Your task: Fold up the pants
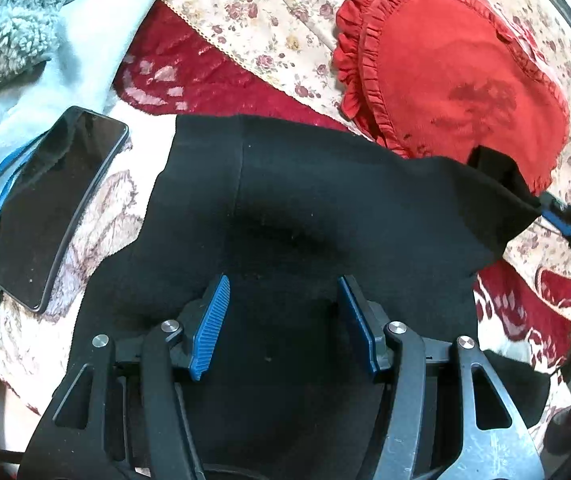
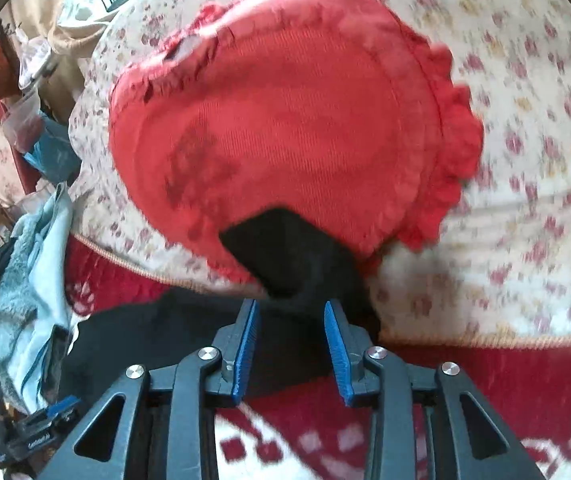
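Observation:
Black pants [image 1: 325, 208] lie spread on the bed in the left wrist view. My left gripper [image 1: 283, 282] hovers open just above their middle, its blue pads wide apart and nothing pinched. The pants' right corner [image 1: 497, 168] is pulled up into a peak toward my right gripper [image 1: 561, 216] at the frame's right edge. In the right wrist view that black corner [image 2: 285, 252] sticks up past my right gripper [image 2: 289, 308], and the cloth fills the gap between the blue pads, which hold it. My left gripper [image 2: 41, 428] shows at the bottom left there.
A red heart-shaped ruffled cushion [image 1: 457, 80] lies just beyond the pants on a floral sheet [image 1: 269, 12]. A dark phone [image 1: 57, 208] rests left of the pants beside a pale blue fleece jacket [image 1: 25, 48]. A red-and-white blanket [image 2: 485, 392] covers the near bed.

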Available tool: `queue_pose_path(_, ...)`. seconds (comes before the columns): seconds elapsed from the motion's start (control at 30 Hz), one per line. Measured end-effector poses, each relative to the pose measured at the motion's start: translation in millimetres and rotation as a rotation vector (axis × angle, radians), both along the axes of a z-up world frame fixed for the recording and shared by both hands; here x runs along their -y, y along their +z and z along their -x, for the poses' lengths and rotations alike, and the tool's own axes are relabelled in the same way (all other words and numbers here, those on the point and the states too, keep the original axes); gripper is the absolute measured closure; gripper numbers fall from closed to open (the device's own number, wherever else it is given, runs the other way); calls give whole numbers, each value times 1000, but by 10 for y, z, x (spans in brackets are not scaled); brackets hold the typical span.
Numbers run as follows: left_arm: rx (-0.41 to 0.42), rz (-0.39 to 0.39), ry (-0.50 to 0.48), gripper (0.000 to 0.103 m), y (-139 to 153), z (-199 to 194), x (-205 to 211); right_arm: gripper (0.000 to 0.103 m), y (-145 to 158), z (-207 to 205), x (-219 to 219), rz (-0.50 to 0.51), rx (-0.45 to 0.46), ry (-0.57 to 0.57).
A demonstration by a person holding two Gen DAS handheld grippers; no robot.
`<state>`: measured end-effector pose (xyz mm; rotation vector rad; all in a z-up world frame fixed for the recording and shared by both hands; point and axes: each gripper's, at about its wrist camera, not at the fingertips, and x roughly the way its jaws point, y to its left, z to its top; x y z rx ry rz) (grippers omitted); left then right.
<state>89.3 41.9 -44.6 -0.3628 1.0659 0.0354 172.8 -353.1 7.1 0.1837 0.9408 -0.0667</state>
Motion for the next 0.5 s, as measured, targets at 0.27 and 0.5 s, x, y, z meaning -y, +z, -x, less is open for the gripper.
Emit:
queue_pose_path(0.27, -6, -2, -9, 44, -60, -87, 35, 62, -204, -580, -82, 181, -100, 33)
queue_pose_path(0.5, 4, 52, 9, 43, -18, -200, -19, 85, -402, -688, -117, 167, -130, 105)
